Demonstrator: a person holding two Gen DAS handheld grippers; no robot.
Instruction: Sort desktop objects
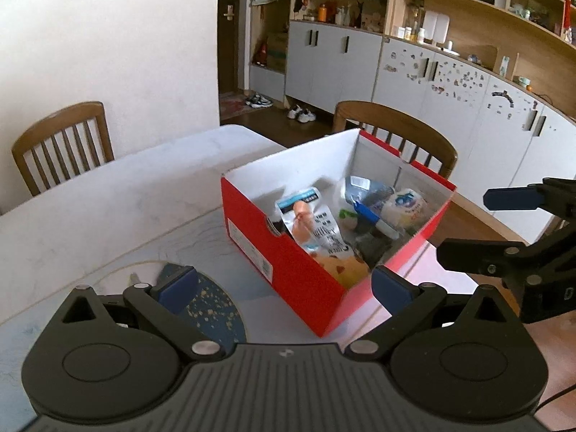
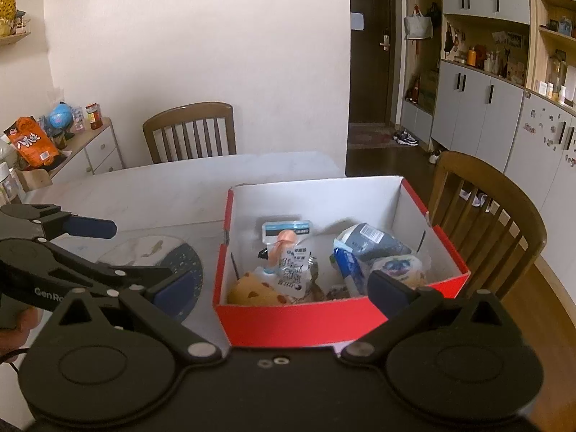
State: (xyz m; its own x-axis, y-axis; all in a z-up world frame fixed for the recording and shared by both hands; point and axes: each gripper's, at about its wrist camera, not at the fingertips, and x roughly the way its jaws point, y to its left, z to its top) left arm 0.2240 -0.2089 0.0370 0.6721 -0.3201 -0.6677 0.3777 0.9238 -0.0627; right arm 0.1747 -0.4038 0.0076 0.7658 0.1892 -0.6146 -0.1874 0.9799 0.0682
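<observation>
Both tools are wide open and hold nothing: the left tool point(image 1: 284, 284) and right tool point(image 2: 277, 288) hang just before the red box point(image 2: 306, 320); the snacks point(image 2: 288, 262) lie inside the box. The round mat point(image 2: 180, 262) lies left of the box on the tabletop point(image 2: 162, 187); I think it goes next, so pinch its near edge and lift gently.

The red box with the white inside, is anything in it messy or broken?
Nothing looks broken or spilled. The red cardboard box sits flat on the white table, and its snack packets lie jumbled: a clear sausage packet leans over a yellow spotted cookie pack. The round blue patterned plate beside the box is empty.
</observation>
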